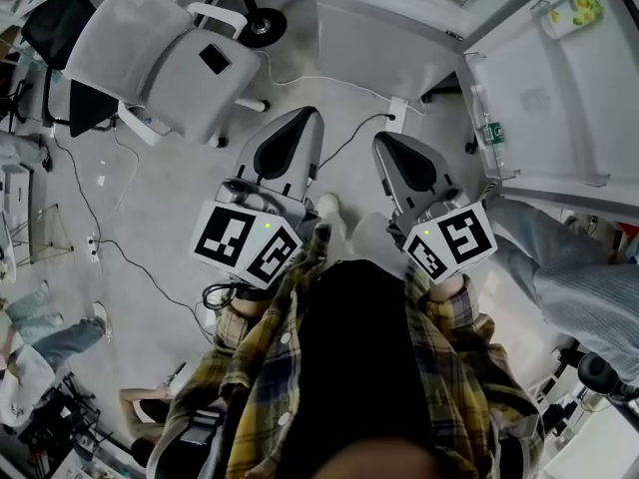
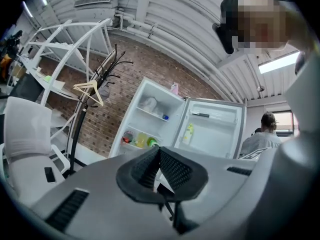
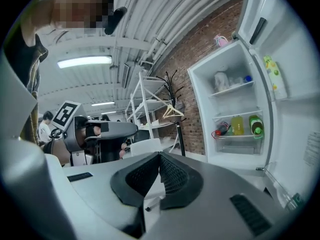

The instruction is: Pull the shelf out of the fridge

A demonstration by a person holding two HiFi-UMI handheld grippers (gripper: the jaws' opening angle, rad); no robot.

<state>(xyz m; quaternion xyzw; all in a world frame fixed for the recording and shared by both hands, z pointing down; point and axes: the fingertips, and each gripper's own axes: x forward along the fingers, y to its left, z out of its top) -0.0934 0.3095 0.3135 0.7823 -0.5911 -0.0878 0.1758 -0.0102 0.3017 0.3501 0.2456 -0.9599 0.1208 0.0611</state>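
The fridge point(image 3: 235, 109) stands with its door point(image 3: 292, 84) swung wide, some way ahead of the person. A grey chair point(image 1: 170, 58) sits off to the left. The left gripper point(image 2: 160, 151) and the right gripper point(image 3: 160, 156) are held side by side, each with its jaws clenched together on nothing. The shelf point(image 3: 232, 90) sits inside the fridge, well apart from both grippers. Bottles point(image 3: 247, 125) stand on the level below it.
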